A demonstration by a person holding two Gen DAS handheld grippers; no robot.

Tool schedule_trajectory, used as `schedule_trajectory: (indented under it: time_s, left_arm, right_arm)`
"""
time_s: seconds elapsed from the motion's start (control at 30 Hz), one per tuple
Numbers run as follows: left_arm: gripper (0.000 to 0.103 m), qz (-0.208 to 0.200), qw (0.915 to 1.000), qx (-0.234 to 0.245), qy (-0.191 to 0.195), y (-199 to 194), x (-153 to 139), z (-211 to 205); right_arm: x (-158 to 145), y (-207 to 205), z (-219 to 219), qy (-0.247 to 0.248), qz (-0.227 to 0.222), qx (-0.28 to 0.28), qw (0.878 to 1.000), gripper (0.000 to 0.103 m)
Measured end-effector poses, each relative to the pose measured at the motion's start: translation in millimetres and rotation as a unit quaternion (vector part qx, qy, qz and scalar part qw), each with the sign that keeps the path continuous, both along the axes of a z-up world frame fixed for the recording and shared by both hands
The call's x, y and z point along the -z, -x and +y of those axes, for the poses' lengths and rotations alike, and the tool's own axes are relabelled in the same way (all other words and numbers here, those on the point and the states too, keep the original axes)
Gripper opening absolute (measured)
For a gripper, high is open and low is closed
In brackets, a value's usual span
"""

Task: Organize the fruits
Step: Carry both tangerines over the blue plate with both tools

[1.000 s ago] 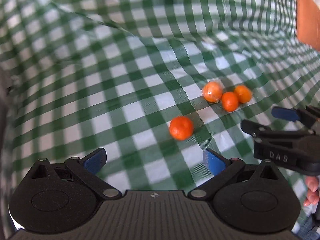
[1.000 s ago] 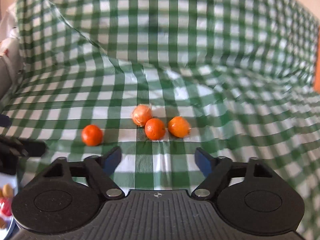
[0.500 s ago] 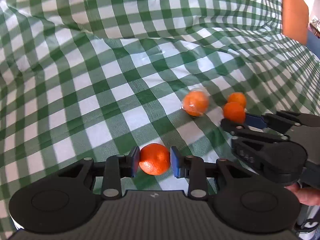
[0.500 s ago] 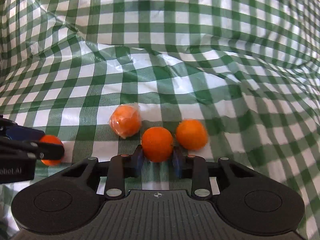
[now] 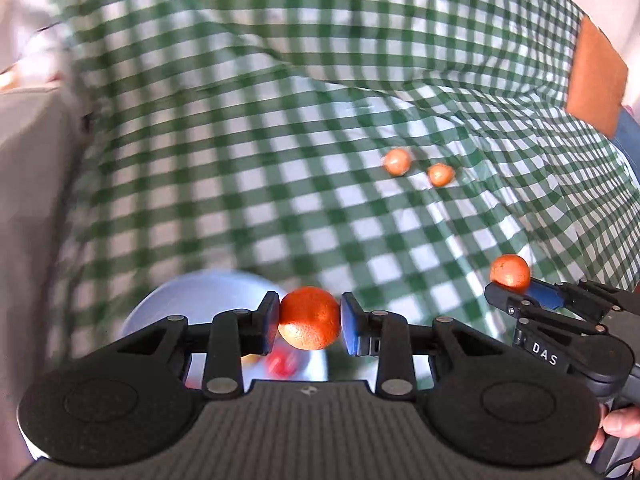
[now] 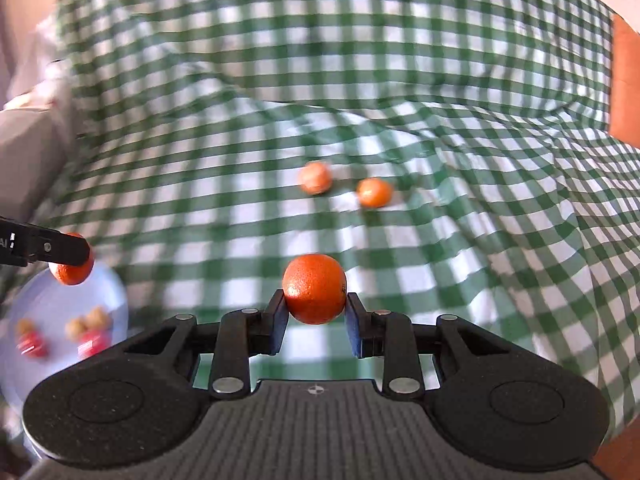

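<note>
My left gripper [image 5: 309, 322] is shut on an orange tangerine [image 5: 310, 317] and holds it in the air above a pale blue plate [image 5: 168, 300]. My right gripper [image 6: 315, 318] is shut on a second tangerine [image 6: 315, 294], lifted off the cloth. In the left wrist view the right gripper [image 5: 516, 292] shows at the right with its tangerine [image 5: 510, 272]. In the right wrist view the left gripper [image 6: 60, 250] shows at the left with its tangerine [image 6: 72, 272] over the plate [image 6: 52, 300]. Two more tangerines [image 6: 316, 178] [image 6: 374, 193] lie on the green checked cloth.
The plate holds several small red and tan fruits [image 6: 86, 326]. The green and white checked cloth [image 6: 440, 240] is wrinkled and rises at the back. A brown chair back [image 5: 596, 76] stands at the far right. A grey surface [image 5: 28, 200] lies at the left.
Both grippers lifted their tangerines off the cloth and pulled back. The left one moved left over the plate. Two tangerines stay on the cloth.
</note>
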State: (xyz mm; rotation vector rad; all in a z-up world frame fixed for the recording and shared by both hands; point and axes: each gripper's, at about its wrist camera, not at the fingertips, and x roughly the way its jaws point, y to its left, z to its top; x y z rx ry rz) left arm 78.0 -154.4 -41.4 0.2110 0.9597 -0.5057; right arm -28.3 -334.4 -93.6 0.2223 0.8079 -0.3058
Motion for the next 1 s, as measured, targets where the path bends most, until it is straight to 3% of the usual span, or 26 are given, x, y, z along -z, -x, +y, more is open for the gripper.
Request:
schedule_trajectory:
  time_s: [0.27,0.43,0.63,1.0]
  left_arm:
    - [0.036,-0.008,0.9973,-0.072,0.002,53,-24,99]
    - [0.036,-0.014,0.9948,-0.1,0.014,73,-31,138]
    - [0.036,-0.018,0.9935,-0.108,0.029,80,-36,151]
    - [0.036,-0.028,0.9935,-0.102,0.042,88,-41,150]
  right_arm:
    - [-43,30,97,-0.021,-0.034,-0.096,0.995,0.032]
    - [-59,43,141,-0.027,-0.045,-0.14,0.989,0.032]
    - [-70,55,163,-0.013,-0.05,-0.154,0.987,0.032]
    - [-76,66,165,-0.004,-0.06,-0.151,0.987,0.032]
